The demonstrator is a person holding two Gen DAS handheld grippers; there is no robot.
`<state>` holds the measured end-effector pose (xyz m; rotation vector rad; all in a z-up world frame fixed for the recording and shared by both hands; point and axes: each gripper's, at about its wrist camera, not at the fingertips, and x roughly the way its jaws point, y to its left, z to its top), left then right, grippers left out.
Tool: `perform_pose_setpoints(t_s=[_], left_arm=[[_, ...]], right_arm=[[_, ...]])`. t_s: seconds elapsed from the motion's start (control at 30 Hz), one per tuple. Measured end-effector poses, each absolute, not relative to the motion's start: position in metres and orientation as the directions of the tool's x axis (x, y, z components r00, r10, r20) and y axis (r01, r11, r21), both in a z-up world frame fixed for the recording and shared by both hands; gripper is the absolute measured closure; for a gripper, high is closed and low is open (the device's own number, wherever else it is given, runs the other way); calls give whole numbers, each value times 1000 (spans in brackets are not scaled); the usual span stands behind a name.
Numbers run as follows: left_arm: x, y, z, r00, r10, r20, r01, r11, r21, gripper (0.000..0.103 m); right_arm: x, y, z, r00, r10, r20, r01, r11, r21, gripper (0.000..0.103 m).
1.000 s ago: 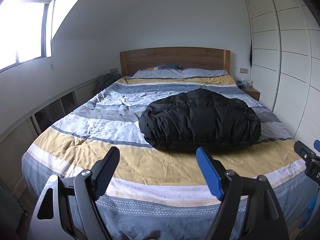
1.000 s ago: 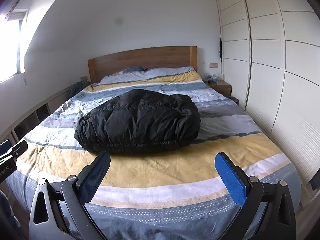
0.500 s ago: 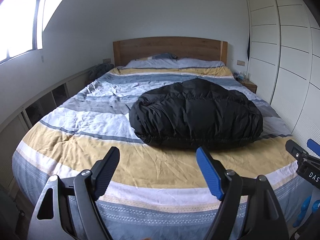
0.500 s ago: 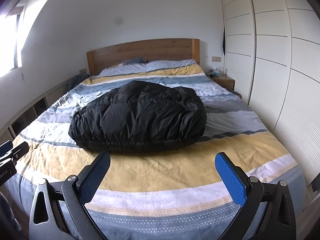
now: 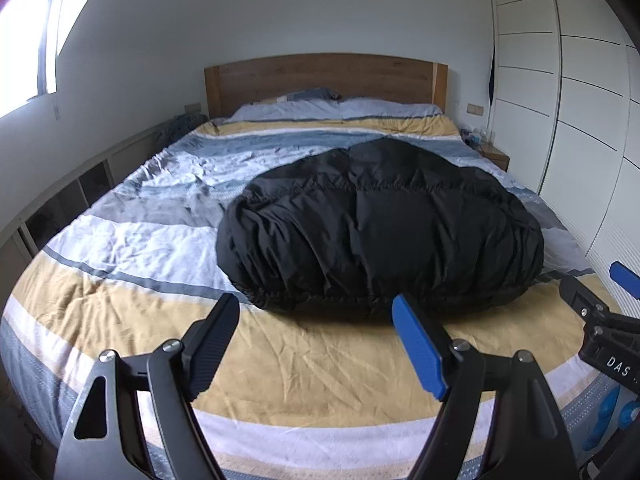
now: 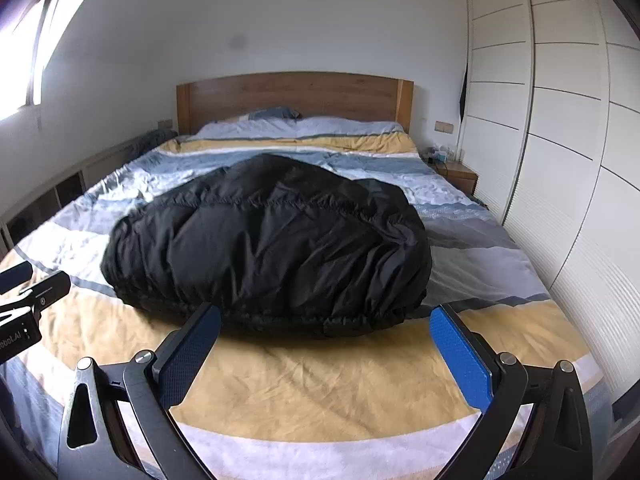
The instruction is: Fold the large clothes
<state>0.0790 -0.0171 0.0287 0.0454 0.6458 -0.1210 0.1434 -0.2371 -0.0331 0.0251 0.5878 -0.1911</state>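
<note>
A black puffy jacket [image 5: 380, 228] lies bunched in a mound on the striped bed [image 5: 320, 360], its elastic hem toward me. It also shows in the right wrist view [image 6: 272, 244]. My left gripper [image 5: 316, 320] is open and empty, over the yellow stripe just short of the hem's left half. My right gripper [image 6: 324, 328] is open and empty, just short of the hem's right half. The right gripper's side shows at the right edge of the left wrist view [image 5: 600, 320].
A wooden headboard [image 5: 320, 76] and pillows [image 5: 340, 108] are at the far end. White wardrobe doors [image 6: 560, 160] run along the right side, with a nightstand [image 6: 460, 174] beside the bed. A low shelf unit [image 5: 60, 208] runs along the left wall under a window.
Both grippers have moved forward and lower toward the jacket, which now looms larger in both views. Both stay open. The jacket has not moved.
</note>
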Motion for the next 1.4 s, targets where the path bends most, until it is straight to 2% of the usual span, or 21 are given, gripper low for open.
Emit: perform_pose_setpoints(t_s=[0.47,1.4], left_arm=[[99,-35,-10,758,-95,-646,143,989,22,25],[93,-43,-27,743,-89,-663,145,989,30,25]], right_arm=[[163,-253,-66,778,-185,-601,201,979,-40,0],[153,-281,-94,731,-215,-647,261,965,-25,0]])
